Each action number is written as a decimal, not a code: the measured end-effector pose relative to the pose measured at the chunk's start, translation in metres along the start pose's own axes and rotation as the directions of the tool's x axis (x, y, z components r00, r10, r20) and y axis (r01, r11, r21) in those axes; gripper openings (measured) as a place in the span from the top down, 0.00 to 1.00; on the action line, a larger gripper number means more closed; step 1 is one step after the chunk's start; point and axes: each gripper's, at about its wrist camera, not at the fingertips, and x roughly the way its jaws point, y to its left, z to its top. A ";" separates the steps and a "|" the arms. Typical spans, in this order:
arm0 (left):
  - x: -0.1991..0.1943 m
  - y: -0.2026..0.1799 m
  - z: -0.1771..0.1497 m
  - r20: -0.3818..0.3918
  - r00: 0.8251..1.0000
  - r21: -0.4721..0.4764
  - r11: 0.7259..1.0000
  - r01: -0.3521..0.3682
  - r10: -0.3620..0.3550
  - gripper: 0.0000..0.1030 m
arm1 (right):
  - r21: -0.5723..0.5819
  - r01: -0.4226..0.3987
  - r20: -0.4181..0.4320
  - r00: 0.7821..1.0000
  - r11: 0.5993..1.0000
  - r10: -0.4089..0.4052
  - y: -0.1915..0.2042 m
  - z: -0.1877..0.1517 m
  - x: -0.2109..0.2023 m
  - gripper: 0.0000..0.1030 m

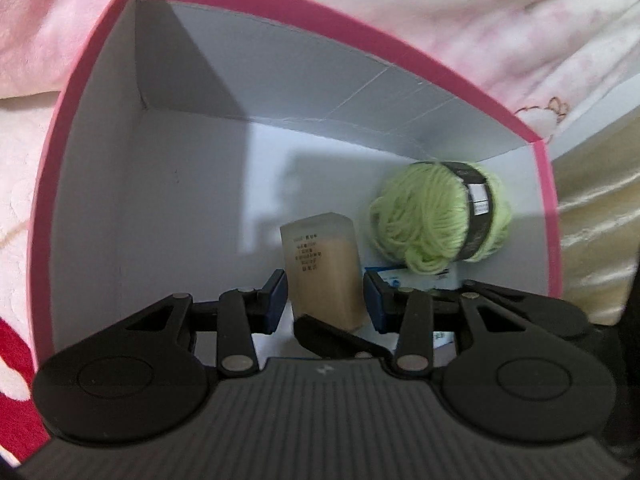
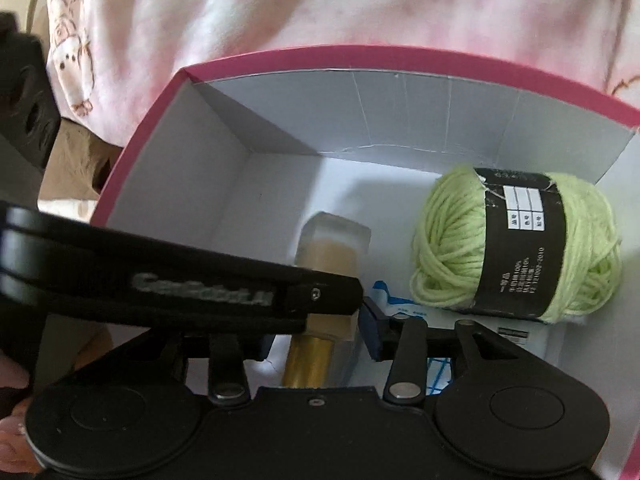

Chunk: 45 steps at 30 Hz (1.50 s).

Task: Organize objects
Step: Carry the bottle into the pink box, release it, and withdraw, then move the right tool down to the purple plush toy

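A pink box with a white inside lies on bedding. In it are a frosted bottle of beige liquid with a gold cap, a ball of light green yarn with a black band, and a blue and white packet under the yarn. My left gripper is inside the box, its blue pads on both sides of the bottle with small gaps. In the right wrist view the bottle lies between my right gripper's fingers, the yarn at right, and the left gripper's body crosses in front.
Pink and white patterned bedding surrounds the box. A cream blanket lies at right and a red patterned cloth at lower left. The box's left half holds nothing.
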 end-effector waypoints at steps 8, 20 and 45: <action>-0.019 -0.017 -0.008 0.056 0.998 0.008 1.000 -0.002 0.002 0.64 | -0.092 0.036 0.066 0.997 0.995 -0.030 0.007 -0.015 -0.035 0.52; -0.107 -0.063 -0.046 0.075 0.988 0.177 0.973 -0.145 0.134 0.46 | -0.160 -0.051 0.190 0.978 0.986 0.082 0.002 -0.062 -0.140 0.52; -0.219 -0.129 -0.169 0.046 0.995 0.318 0.943 -0.093 0.083 0.34 | -0.349 -0.042 0.166 0.980 0.936 0.106 0.033 -0.139 -0.261 0.40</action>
